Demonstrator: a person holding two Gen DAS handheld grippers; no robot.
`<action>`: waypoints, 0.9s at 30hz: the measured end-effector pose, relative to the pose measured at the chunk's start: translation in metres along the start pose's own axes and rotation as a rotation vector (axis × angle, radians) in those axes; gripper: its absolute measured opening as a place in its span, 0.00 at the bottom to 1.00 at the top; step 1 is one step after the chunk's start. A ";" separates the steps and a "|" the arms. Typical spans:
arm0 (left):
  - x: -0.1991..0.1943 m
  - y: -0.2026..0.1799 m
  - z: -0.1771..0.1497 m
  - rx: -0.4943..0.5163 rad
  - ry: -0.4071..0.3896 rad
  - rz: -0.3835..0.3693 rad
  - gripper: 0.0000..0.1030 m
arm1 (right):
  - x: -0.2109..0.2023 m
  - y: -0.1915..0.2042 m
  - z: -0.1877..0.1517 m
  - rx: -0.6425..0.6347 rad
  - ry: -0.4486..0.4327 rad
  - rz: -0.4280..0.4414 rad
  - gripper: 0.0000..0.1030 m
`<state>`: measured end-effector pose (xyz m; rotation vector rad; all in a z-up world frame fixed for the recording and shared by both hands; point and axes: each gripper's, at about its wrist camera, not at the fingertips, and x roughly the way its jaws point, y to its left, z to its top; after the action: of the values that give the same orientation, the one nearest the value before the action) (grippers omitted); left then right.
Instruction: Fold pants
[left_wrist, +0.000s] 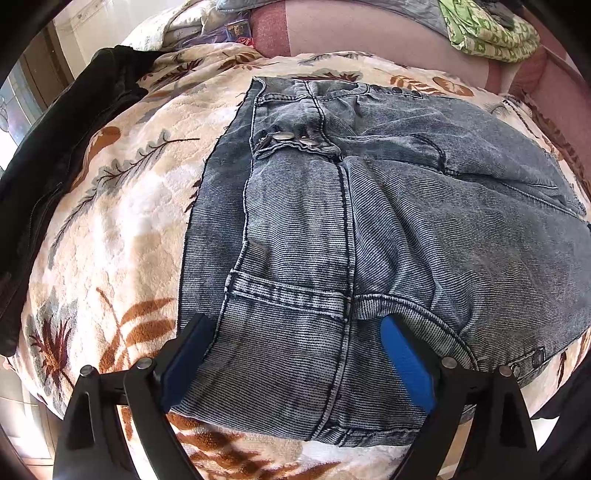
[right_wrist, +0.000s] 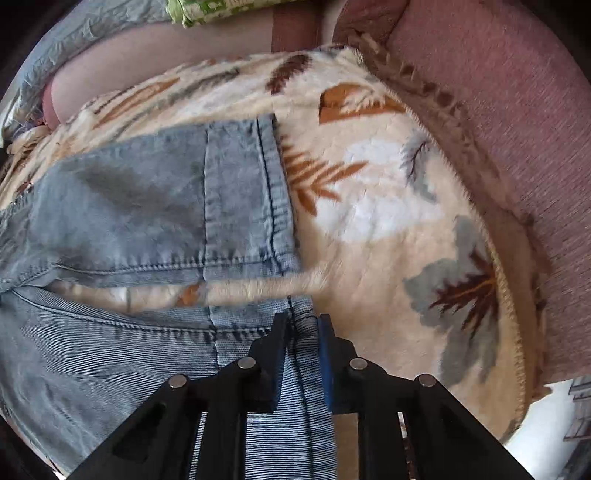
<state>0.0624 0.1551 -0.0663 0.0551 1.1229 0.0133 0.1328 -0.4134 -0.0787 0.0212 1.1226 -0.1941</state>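
Observation:
Faded grey-blue jeans (left_wrist: 369, 229) lie on a cream leaf-patterned blanket (left_wrist: 122, 229), waistband buttons facing up. My left gripper (left_wrist: 295, 332) is open, its blue-padded fingers (left_wrist: 406, 362) spread over the near edge of the denim, gripping nothing. In the right wrist view the two leg ends (right_wrist: 166, 206) lie side by side with a strip of blanket (right_wrist: 388, 206) between them. My right gripper (right_wrist: 303, 325) is shut on the hem of the nearer leg (right_wrist: 299, 369), near its seam.
A black jacket (left_wrist: 62, 158) lies along the blanket's left edge. A pink-brown sofa back (left_wrist: 369, 29) and arm (right_wrist: 517, 129) border the blanket. A green patterned cloth (left_wrist: 487, 33) and grey fabric (right_wrist: 55, 48) lie on the sofa back.

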 end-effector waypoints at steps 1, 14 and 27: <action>-0.001 0.000 0.000 0.002 -0.002 0.001 0.90 | -0.006 -0.004 -0.001 0.016 -0.014 0.004 0.23; -0.031 -0.012 -0.003 0.011 -0.099 0.009 0.90 | -0.031 -0.007 -0.083 0.118 0.149 0.276 0.68; -0.029 0.047 0.126 -0.223 -0.126 -0.161 0.92 | -0.055 -0.018 0.038 0.184 -0.037 0.291 0.71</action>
<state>0.1638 0.1965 0.0163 -0.2310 0.9908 -0.0089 0.1409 -0.4277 -0.0116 0.3411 1.0484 -0.0368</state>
